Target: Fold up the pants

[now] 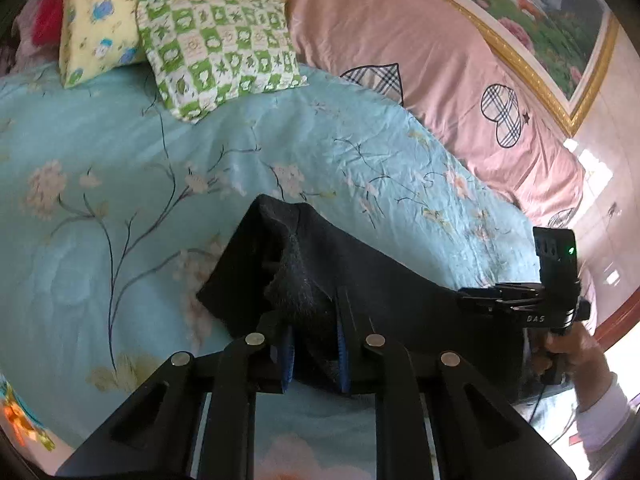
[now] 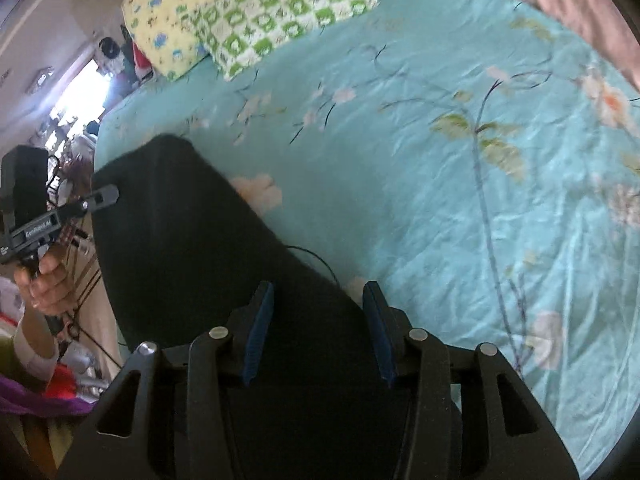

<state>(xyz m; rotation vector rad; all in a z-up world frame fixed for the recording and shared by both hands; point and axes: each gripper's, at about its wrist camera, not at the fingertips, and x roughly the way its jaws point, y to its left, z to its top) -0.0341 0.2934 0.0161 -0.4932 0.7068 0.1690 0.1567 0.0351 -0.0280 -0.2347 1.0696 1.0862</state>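
The left tongs [image 1: 316, 344] pinch a bunched fold of the dark pants [image 1: 360, 280], which lie on the bed [image 1: 120, 160]. The right tongs [image 2: 318, 332] stand spread over the pants' other end, fabric between their pads.

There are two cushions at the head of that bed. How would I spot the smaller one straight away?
Start from the big turquoise flowered bedspread and look to its far end, beside the pink heart-printed quilt. Two pillows lie there overlapping; the small pillow rests in front, partly on the yellow pillow. It alone has a green and white checkerboard, while the yellow one shows little blue figures.
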